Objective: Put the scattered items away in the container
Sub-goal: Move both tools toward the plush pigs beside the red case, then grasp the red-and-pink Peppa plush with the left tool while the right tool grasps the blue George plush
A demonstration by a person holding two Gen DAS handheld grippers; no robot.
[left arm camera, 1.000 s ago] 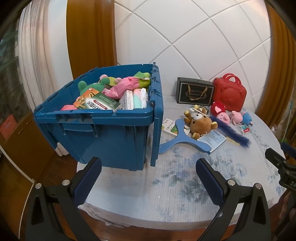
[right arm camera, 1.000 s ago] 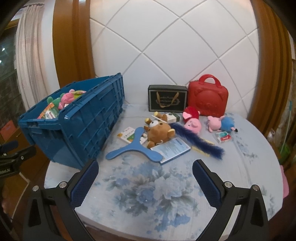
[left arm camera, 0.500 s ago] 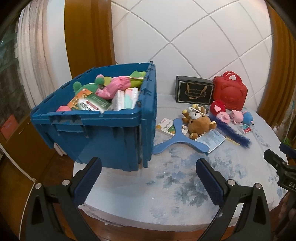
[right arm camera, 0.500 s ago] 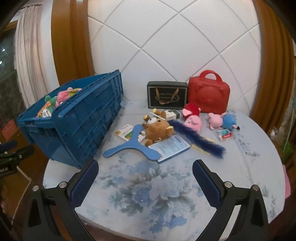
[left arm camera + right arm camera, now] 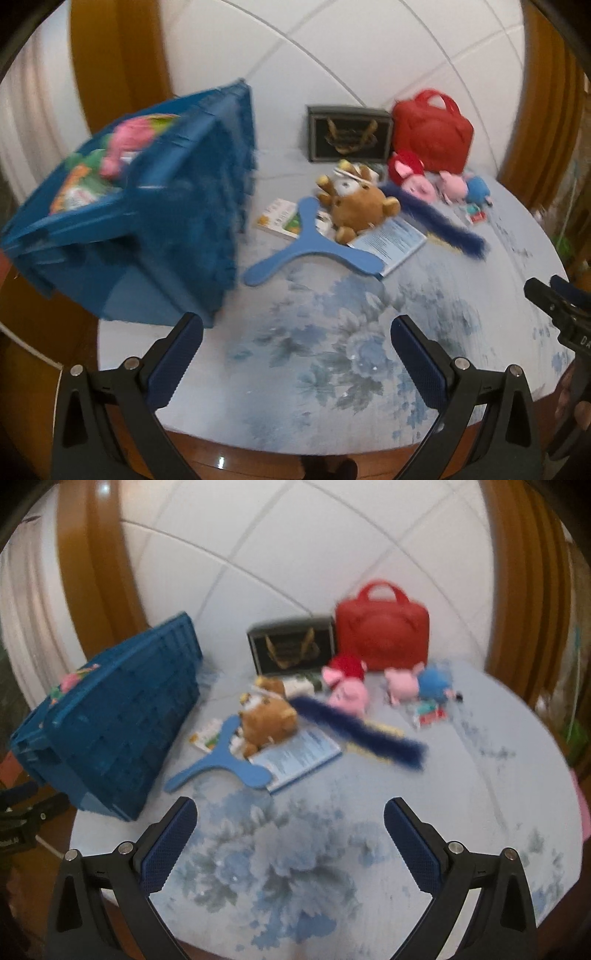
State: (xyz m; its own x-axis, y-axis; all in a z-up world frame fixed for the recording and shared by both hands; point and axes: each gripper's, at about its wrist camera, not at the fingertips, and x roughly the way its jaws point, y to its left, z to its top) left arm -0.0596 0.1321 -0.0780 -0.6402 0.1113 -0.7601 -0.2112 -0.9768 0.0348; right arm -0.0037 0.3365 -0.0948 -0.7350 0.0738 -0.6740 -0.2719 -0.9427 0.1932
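A blue crate [image 5: 155,229] [image 5: 118,720] holding toys and boxes stands at the table's left. Right of it lie a blue three-armed boomerang [image 5: 314,247] [image 5: 221,764], a brown plush bear [image 5: 358,206] [image 5: 269,720], a leaflet [image 5: 391,240] [image 5: 299,757], a dark blue fuzzy stick [image 5: 439,225] [image 5: 358,734], pink plush pigs [image 5: 417,184] [image 5: 349,694] and a small box [image 5: 280,218]. My left gripper [image 5: 295,358] is open over the near tablecloth, empty. My right gripper [image 5: 290,842] is open too, holding nothing. Both views are blurred.
A red bag [image 5: 432,133] [image 5: 382,627] and a black gift box [image 5: 349,133] [image 5: 291,650] stand against the white tiled wall. The round table [image 5: 369,387] wears a blue floral cloth, its near edge just below both grippers. The other gripper shows at the far right [image 5: 561,306].
Both grippers have swung and moved forward toward the scattered toys, which look larger and blurred. The left view turned right, so the crate sits further left. Both stay open.
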